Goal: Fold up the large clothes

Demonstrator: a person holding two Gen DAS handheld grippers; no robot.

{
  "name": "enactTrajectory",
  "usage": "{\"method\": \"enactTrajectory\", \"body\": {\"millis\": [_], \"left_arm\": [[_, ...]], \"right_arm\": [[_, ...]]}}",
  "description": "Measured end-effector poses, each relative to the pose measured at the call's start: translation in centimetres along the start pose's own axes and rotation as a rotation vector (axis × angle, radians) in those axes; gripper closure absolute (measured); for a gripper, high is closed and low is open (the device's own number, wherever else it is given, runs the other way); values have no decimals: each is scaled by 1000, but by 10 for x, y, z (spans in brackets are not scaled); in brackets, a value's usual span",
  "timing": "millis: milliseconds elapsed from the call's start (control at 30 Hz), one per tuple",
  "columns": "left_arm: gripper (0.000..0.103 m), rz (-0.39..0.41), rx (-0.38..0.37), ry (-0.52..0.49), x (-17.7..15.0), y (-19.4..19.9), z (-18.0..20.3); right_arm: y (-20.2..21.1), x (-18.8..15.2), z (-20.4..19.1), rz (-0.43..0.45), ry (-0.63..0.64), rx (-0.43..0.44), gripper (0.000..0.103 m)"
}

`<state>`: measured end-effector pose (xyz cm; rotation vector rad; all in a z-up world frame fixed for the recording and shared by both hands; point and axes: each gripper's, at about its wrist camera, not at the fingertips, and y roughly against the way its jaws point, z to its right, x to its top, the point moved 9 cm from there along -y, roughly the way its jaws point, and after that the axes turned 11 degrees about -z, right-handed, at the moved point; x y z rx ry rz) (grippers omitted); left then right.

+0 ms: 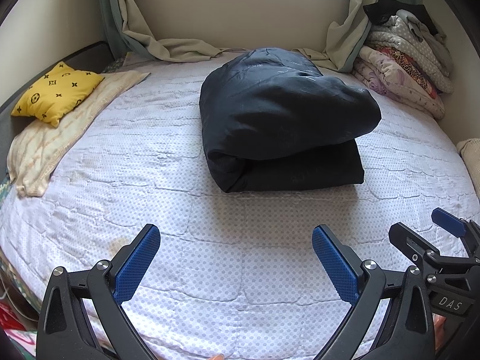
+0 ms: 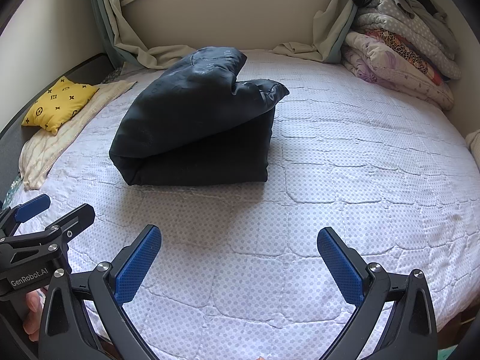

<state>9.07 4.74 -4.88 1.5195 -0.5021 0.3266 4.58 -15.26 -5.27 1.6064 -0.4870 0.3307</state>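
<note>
Yellow pillow (image 1: pixel 57 91) with black monogram print at the bed's left edge, lying on a cream striped towel (image 1: pixel 57 138), white dotted quilted bedspread (image 1: pixel 228 258), beige curtains (image 1: pixel 168 45) pooled below the window, stacked folded quilts (image 1: pixel 405 69) in the far right corner

Folded jacket (image 1: pixel 279 120) sits mid-bed (image 1: pixel 210 255), pillow (image 1: pixel 57 91) on a towel (image 1: pixel 51 138) by the left edge, blanket stack (image 1: pixel 408 69) in the far right corner.

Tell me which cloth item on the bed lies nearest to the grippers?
The dark folded garment in the middle of the bed. The yellow pillow and the blanket pile lie farther, at the far corners.
</note>
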Motion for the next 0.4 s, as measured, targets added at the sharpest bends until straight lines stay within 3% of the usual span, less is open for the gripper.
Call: {"method": "enactTrajectory", "body": {"millis": [100,400], "left_arm": [[0,-4,-16,10,0,-1,-1],[0,41,26,-3,3,6,-4]], "right_arm": [[0,0,0,-1,-1,0,0],[-4,-2,3,-15,-3,-3,0]]}}
